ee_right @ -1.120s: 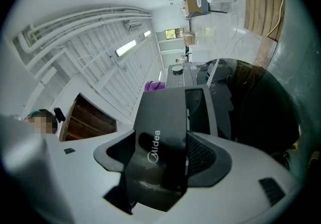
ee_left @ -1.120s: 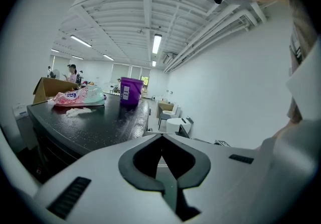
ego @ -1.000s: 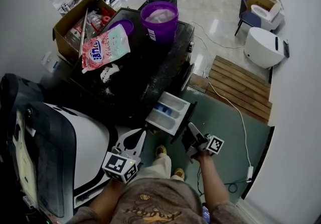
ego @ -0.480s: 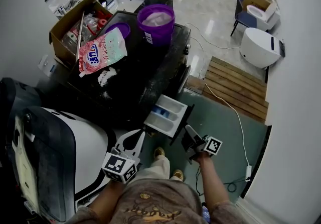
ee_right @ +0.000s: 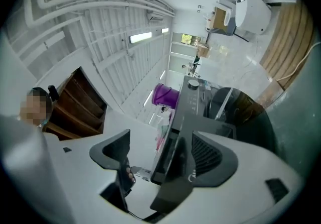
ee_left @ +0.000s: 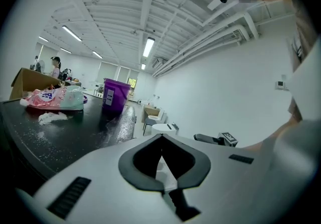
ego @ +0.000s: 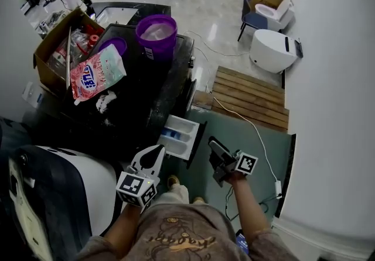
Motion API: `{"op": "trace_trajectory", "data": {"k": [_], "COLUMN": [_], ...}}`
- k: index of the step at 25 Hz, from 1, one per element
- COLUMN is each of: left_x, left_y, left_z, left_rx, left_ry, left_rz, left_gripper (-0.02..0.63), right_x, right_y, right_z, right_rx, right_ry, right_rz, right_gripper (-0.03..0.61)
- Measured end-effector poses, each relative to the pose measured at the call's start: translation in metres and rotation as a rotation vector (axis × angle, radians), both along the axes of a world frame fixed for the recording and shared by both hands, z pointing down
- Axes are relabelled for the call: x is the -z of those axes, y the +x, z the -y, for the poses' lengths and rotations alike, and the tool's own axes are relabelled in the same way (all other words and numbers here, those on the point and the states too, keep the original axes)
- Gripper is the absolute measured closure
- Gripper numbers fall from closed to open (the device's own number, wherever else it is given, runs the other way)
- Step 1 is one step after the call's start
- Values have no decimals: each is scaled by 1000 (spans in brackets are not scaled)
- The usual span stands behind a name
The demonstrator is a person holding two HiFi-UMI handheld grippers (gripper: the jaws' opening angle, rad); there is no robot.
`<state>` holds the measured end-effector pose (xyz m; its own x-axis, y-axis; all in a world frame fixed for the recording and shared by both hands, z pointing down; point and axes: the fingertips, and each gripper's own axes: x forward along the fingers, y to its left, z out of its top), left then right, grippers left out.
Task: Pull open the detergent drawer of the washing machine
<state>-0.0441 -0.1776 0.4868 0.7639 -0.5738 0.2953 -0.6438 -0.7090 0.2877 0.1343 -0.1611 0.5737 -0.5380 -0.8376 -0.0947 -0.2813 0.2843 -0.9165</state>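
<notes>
- Washing machine with a black speckled top (ego: 153, 91) — fills the left-centre. Its white plastic detergent drawer with a dark front panel (ego: 183, 136) stands pulled out toward the near side, with its compartments exposed and a blue insert in one of them.
- Right gripper (ego: 214, 147) (ee_right: 160, 143): just right of the drawer's front panel and not touching it. Its jaws are wide and opening, with nothing pressed by the pads — the dark panel shows beyond the gap.
- Left gripper (ego: 153, 153) (ee_left: 161, 138): near-left of the drawer and apart from it, jaws closed tip to tip and empty.
- On the machine's top: a purple plastic bucket (ego: 156, 36) at the far edge, a pink detergent bag (ego: 92, 74) to the left, and spilled white powder (ego: 105, 102) beside the bag.
- Slatted wooden platform (ego: 251, 97): on the floor, far right.
</notes>
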Motion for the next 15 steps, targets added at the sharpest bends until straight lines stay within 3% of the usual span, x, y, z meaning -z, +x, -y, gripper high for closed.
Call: {"op": "trace_trajectory", "data": {"k": [6, 9, 15], "left_x": [29, 43, 60], "left_y": [16, 19, 21], "left_z": [9, 10, 3], "left_rx": [-78, -108, -119], "left_ry": [14, 16, 15], "left_rz": [-66, -79, -74], "left_gripper": [592, 592, 592], "right_x": [68, 85, 109], "right_y": [-7, -10, -18], "right_z": [-1, -6, -15], "right_rx": [11, 18, 90], "right_ry": [60, 36, 26], "right_rz": [-131, -159, -308], "right_gripper": [204, 204, 213]}}
